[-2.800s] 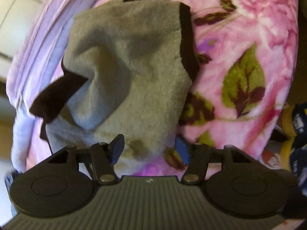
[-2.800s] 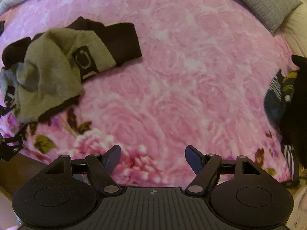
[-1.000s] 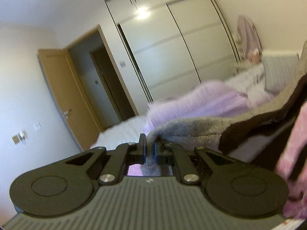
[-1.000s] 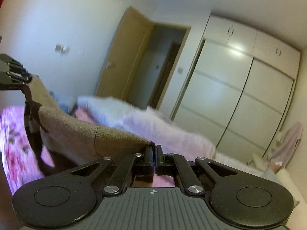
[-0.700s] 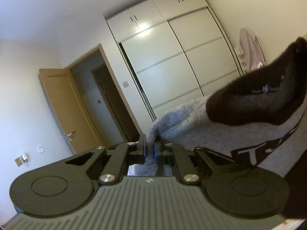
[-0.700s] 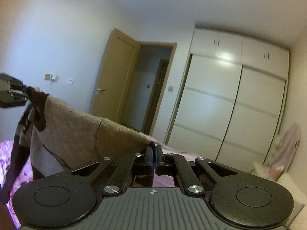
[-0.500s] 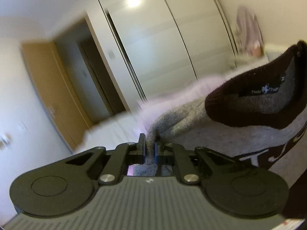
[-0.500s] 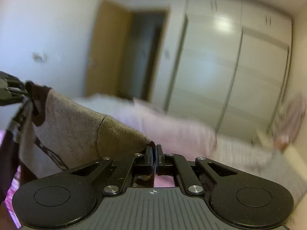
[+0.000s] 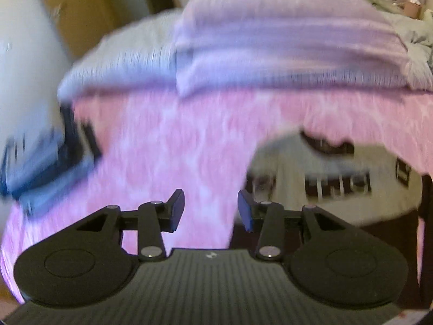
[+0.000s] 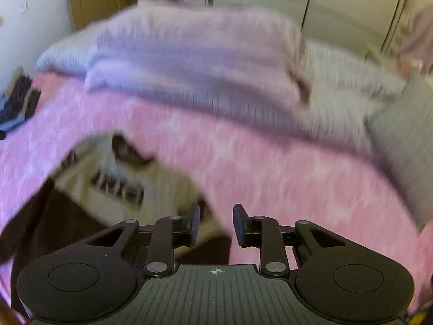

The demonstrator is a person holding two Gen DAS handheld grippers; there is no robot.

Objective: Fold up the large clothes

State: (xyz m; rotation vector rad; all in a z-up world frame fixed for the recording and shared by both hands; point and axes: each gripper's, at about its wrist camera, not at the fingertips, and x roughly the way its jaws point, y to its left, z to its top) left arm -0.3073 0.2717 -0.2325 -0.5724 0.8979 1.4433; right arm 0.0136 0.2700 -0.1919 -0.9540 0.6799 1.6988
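Observation:
A grey sweater (image 9: 335, 189) with dark brown trim and dark lettering lies spread flat on the pink floral bedspread (image 9: 167, 146); both views are motion-blurred. In the left wrist view it lies to the right, and my left gripper (image 9: 211, 211) stands open just off its left edge, with nothing between the fingers. In the right wrist view the sweater (image 10: 130, 184) lies to the left on the bedspread (image 10: 270, 168), collar toward the far side. My right gripper (image 10: 216, 224) is open near its right lower corner and holds nothing.
A folded lilac blanket (image 9: 284, 46) and a grey quilt (image 9: 116, 62) are piled at the far side of the bed. Dark blue clothes (image 9: 46, 168) lie at the bed's left edge. A grey pillow (image 10: 400, 135) is at the right. A wooden door and wardrobe stand behind.
Both grippers were shut on the raised sweater's top edge half a second ago. Now both are open and the sweater lies flat on the bedspread, with the cameras tilted down.

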